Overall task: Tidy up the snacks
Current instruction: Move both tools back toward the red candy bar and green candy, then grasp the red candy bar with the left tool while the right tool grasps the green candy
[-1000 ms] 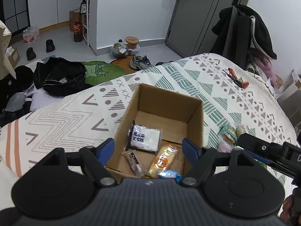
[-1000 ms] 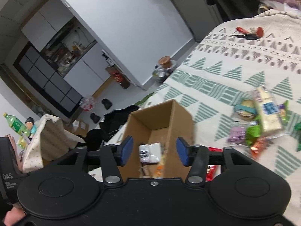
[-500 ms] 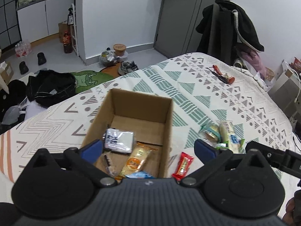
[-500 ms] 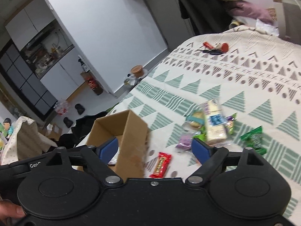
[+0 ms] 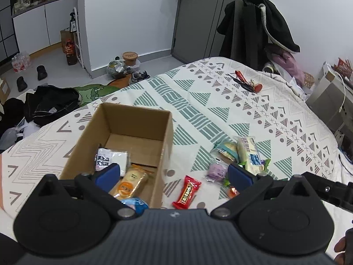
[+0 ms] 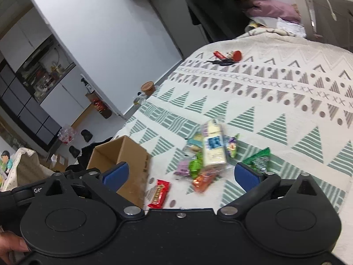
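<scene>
Red snack bar (image 5: 186, 192) lies on the bedspread (image 5: 220, 101), apart from both pads, between cardboard box (image 5: 132, 119) and snack pile (image 5: 238, 156). Left gripper (image 5: 174, 174) is spread wide, empty. Right gripper (image 6: 179, 175) is seen opening, nothing gripped.

My left gripper (image 5: 174, 174) swung right off the box (image 5: 123, 119), nothing between its widened jaws, my right gripper (image 6: 181, 175) opening empty, now over the snack pile (image 6: 205, 154)
</scene>
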